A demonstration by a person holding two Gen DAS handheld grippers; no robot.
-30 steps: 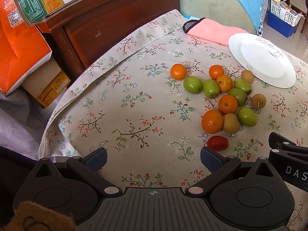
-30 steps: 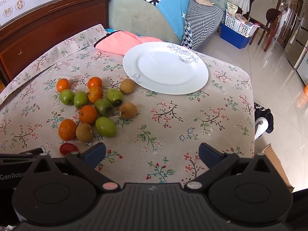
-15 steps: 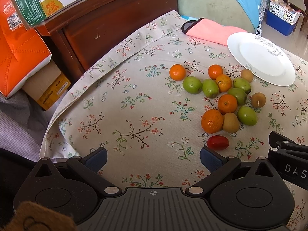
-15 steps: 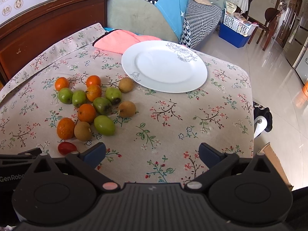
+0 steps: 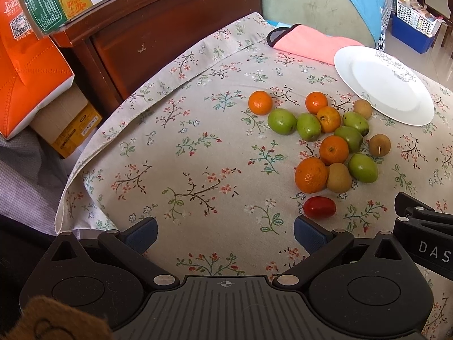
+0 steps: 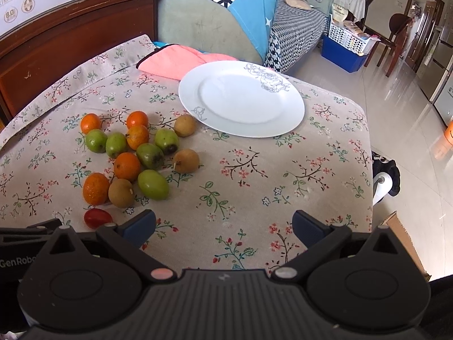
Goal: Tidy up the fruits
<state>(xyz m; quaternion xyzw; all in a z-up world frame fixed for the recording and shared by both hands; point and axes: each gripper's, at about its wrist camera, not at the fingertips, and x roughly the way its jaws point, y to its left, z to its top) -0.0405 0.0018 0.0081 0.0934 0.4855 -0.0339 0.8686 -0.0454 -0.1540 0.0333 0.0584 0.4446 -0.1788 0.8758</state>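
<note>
A cluster of fruit lies on the floral tablecloth (image 5: 198, 147): several oranges (image 5: 311, 174) (image 6: 96, 188), several green fruits (image 5: 281, 121) (image 6: 153, 184), brown kiwi-like fruits (image 5: 339, 177) (image 6: 186, 160) and one red tomato (image 5: 319, 207) (image 6: 97, 218). An empty white plate (image 6: 240, 97) (image 5: 382, 85) sits beyond the fruit. My left gripper (image 5: 225, 233) is open and empty, near the table's front edge, left of the tomato. My right gripper (image 6: 223, 226) is open and empty, right of the fruit.
A pink cloth (image 6: 175, 61) (image 5: 305, 44) lies at the table's far edge. A wooden headboard (image 5: 158, 36) and boxes (image 5: 34, 56) stand at the left. A sofa (image 6: 215, 19) stands behind. The table's right edge (image 6: 368, 153) drops to the floor.
Both grippers have shifted slightly, so the fruit and plate sit a little lower-left in the views. Both stay open. Nothing on the table has moved.
</note>
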